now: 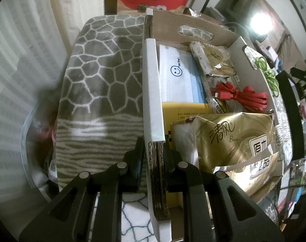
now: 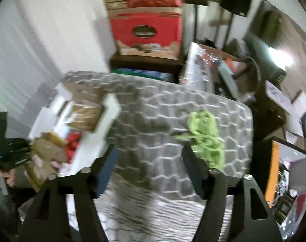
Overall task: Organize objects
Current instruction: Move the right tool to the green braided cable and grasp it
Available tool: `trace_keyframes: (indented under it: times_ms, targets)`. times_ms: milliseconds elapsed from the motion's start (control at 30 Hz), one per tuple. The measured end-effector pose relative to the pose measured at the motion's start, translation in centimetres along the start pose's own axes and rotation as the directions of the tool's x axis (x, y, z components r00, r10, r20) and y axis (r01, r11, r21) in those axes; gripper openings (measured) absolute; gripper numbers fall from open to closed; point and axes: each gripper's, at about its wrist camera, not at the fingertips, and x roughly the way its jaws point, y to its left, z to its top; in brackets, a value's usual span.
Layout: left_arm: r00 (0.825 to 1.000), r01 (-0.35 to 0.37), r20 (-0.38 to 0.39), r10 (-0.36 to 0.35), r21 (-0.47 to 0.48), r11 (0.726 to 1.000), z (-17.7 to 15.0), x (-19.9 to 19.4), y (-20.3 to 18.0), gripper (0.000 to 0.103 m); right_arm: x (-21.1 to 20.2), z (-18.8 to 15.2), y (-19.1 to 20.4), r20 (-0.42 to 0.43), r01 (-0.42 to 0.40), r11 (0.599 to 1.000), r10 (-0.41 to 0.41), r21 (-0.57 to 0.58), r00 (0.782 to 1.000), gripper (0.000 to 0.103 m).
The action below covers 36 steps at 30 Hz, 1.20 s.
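My left gripper [image 1: 153, 155] is shut on the corrugated side wall of a white-faced cardboard box [image 1: 151, 80]. Inside the box lie a face-mask pack [image 1: 179, 74], a red cable [image 1: 241, 96], a gold tissue pack [image 1: 233, 141] and a yellow carton [image 1: 185, 109]. A green cord bundle [image 1: 267, 72] lies outside its far wall. In the blurred right wrist view, my right gripper [image 2: 147, 153] stands open over a grey patterned blanket [image 2: 153, 111] with nothing between its fingers. The green cord bundle [image 2: 205, 133] lies just beyond its right finger. The box [image 2: 112, 109] is at the left.
A red gift box [image 2: 146, 32] stands on a dark shelf behind the blanket. Boxes and clutter [image 2: 223, 74] crowd the right side, with an orange panel [image 2: 273, 167] nearer. A hand [image 2: 3, 177] holds the left gripper at the far left. A clear plastic bin [image 1: 30, 141] sits left of the blanket.
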Motion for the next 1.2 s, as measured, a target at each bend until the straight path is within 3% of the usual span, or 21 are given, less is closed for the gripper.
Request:
trace_keyframes:
  times_ms: [67,200,300,533,733,800,833,867,1033,1200]
  targets:
    - [1.0,0.0,0.001,0.0,-0.002,1.0,-0.1,0.0,0.0,0.015,0.5,0.0,-1.5,-0.009,0.066,0.998,-0.066,0.017,0.998,0.082]
    - [1.0,-0.001,0.001,0.001,-0.002,1.0,-0.1,0.0,0.0,0.015,2.3,0.0,-4.6,-0.047,0.164,0.985,-0.161,0.055,0.986,0.082]
    - [1.0,-0.002,0.001,0.002,-0.003,1.0,-0.1,0.0,-0.1,0.015,4.0,-0.1,-6.1,-0.072,0.196,0.978,-0.191,0.072,0.979,0.082]
    - [1.0,-0.006,-0.001,0.006,0.001,1.0,0.0,0.0,-0.2,0.015,7.7,-0.4,-8.3,-0.12,0.181,0.977,-0.167,0.115,0.979,0.081]
    - [1.0,-0.005,-0.001,0.005,-0.002,1.0,0.0,0.0,-0.2,0.015,8.9,-1.0,-9.6,-0.111,0.048,0.979,-0.026,0.196,0.994,0.065]
    - [1.0,-0.005,-0.001,0.005,-0.002,1.0,0.0,0.0,-0.2,0.015,8.8,-1.1,-9.4,-0.104,0.046,0.981,-0.026,0.19,0.994,0.06]
    - [1.0,-0.004,-0.001,0.004,-0.002,1.0,0.0,0.0,-0.2,0.015,8.8,-1.2,-9.3,-0.103,0.057,0.982,-0.039,0.18,0.994,0.042]
    - [1.0,-0.004,-0.001,0.004,-0.003,1.0,0.0,0.0,-0.2,0.015,8.8,-1.2,-9.2,-0.106,0.064,0.983,-0.047,0.172,0.993,0.038]
    - [1.0,-0.004,-0.001,0.004,-0.005,1.0,0.1,0.1,-0.2,0.015,8.2,-1.4,-8.8,-0.102,0.059,0.985,-0.043,0.161,0.994,0.028]
    - [1.0,-0.005,-0.001,0.005,-0.004,1.0,0.1,0.1,-0.2,0.015,5.9,-0.8,-8.3,-0.05,0.038,0.979,-0.029,0.202,0.998,0.025]
